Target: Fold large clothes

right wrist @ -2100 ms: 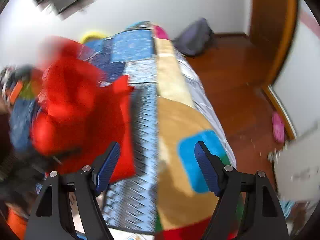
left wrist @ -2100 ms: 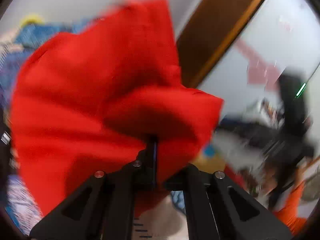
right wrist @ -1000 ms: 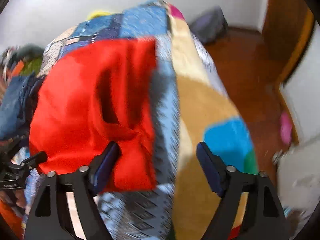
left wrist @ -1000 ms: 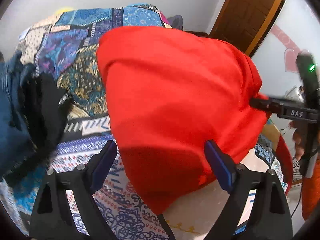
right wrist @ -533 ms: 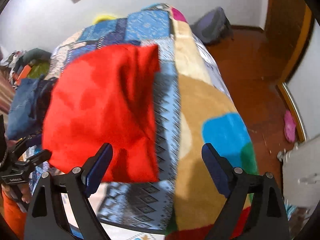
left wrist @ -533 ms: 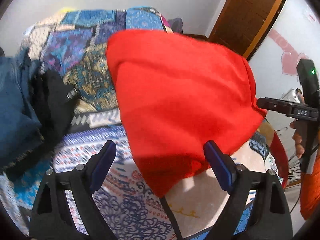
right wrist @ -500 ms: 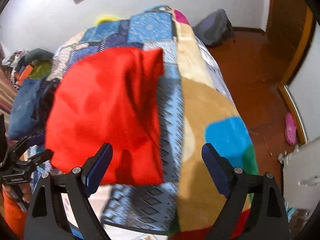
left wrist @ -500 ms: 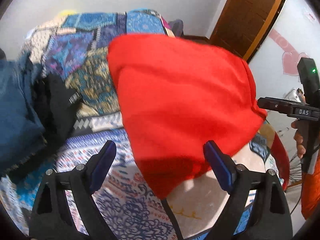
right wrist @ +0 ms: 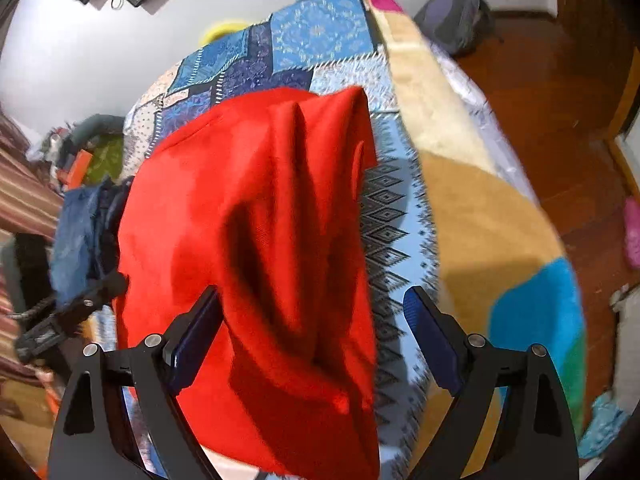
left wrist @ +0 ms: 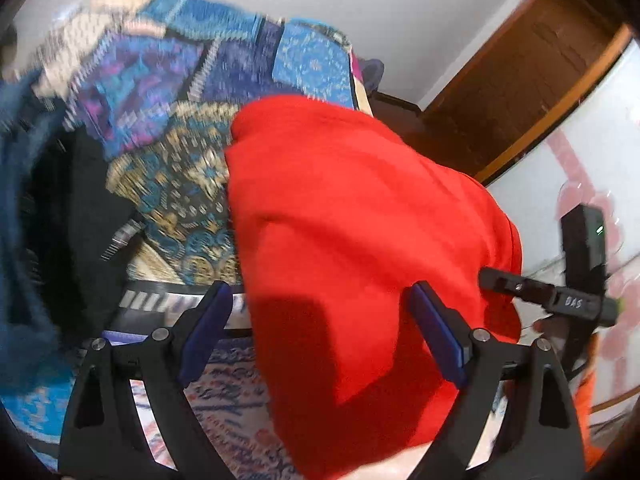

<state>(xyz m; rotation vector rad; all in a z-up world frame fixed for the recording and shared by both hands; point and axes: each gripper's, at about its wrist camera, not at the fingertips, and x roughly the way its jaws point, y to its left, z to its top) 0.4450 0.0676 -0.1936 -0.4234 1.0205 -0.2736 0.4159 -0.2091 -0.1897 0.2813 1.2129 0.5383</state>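
Observation:
A large red garment (left wrist: 360, 248) lies spread on the patchwork bedspread (left wrist: 192, 188). My left gripper (left wrist: 320, 332) hovers open above its near edge, the blue pads wide apart and pressing on nothing. In the right wrist view the same red garment (right wrist: 260, 248) shows long creases down its middle, and my right gripper (right wrist: 312, 332) stands open over its near part, holding nothing. The other gripper shows at each view's edge: the right one (left wrist: 560, 300) beside the garment's right side, the left one (right wrist: 72, 312) at its left side.
A pile of blue denim and black clothes (left wrist: 36, 220) sits left of the red garment. The bed's right side (right wrist: 492, 216) drops to a wooden floor (right wrist: 560, 92) with a grey bag (right wrist: 456, 12). A brown door (left wrist: 508, 92) stands behind.
The left gripper let go of the red cloth, which now lies flat on the bed. Both grippers have shifted over it, and the left wrist view has rolled.

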